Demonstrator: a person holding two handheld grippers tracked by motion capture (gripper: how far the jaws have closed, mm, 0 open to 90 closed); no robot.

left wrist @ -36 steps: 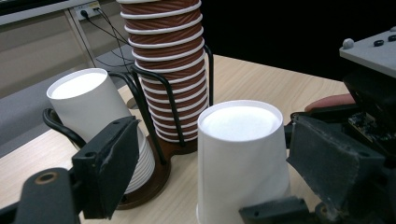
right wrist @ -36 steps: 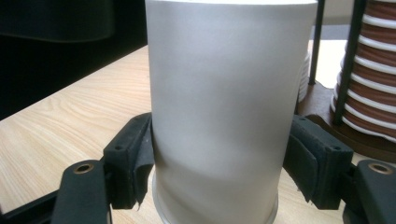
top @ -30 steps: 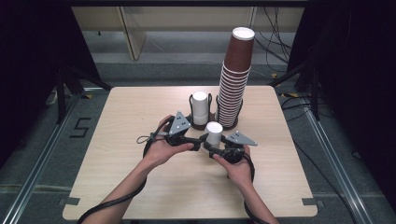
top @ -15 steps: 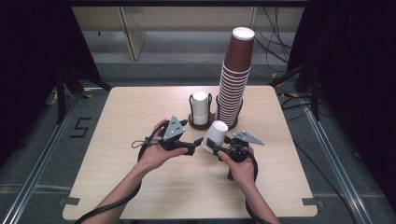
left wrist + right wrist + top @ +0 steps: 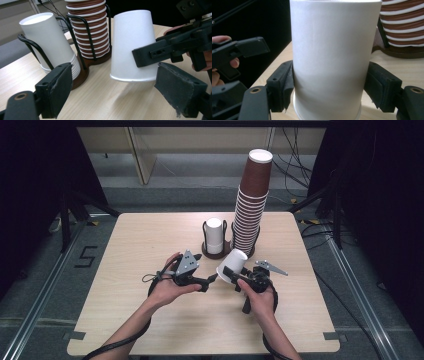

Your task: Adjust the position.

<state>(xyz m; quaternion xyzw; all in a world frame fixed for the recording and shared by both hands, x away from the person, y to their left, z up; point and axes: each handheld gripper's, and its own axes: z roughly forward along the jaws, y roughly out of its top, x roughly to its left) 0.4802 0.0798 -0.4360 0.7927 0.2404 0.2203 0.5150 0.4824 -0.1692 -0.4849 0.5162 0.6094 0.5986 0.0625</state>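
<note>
My right tongs point(image 5: 231, 272) grasp the light, crushable white cup point(image 5: 232, 265) at mid-wall; left tongs point(image 5: 212, 278), just opening, stand released beside it.

Light falls from above onto the table point(image 5: 150, 320), bright and even, while the surroundings sink into near-black. The high view is soft, fine detail smeared. In the left gripper view the cup point(image 5: 131, 45) throws a faint shadow just below its rim, and the near jaws blur. In the right gripper view the cup between the jaws glows pale, nearly washed out.
</note>
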